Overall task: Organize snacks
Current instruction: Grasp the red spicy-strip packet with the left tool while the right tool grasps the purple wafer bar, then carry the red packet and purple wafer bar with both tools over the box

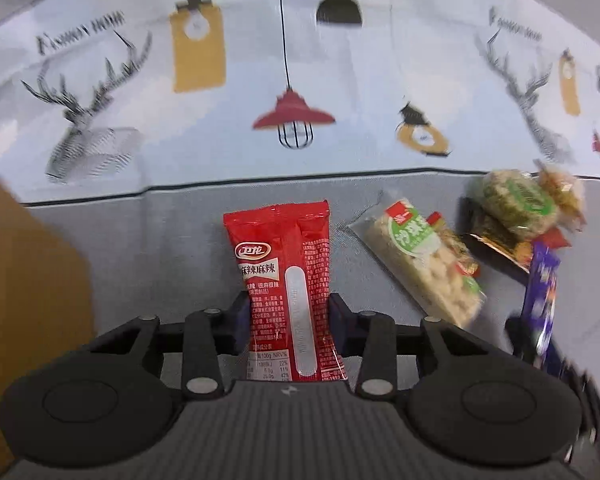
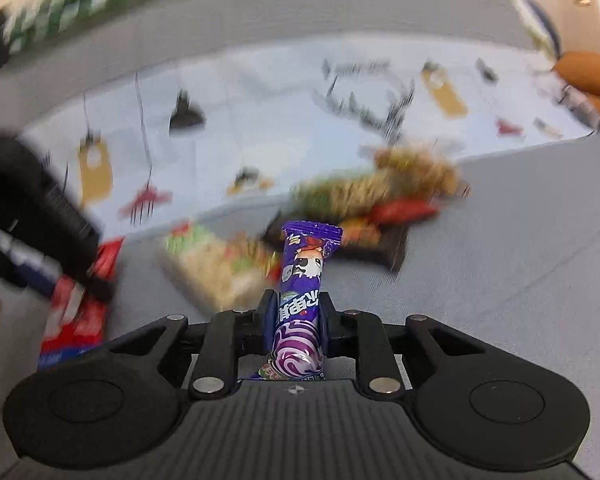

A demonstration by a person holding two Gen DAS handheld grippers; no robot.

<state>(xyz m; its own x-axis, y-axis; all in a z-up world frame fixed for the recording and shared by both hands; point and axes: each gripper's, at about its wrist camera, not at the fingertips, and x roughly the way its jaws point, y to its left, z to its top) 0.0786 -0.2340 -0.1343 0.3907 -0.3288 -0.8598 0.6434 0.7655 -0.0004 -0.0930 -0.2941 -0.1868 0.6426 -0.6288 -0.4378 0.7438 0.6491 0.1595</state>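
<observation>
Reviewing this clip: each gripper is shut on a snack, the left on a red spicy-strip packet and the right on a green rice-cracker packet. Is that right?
Not quite. The left gripper is indeed shut on the red packet, but the right gripper holds a purple candy packet, as the right wrist view shows. The green-labelled rice-cracker packet lies on the tablecloth, ungripped.

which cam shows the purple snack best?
Right wrist: the purple snack is centred and sharp, clamped in the right gripper. Left wrist only catches it blurred at the frame's right edge, partly cut off.
</observation>
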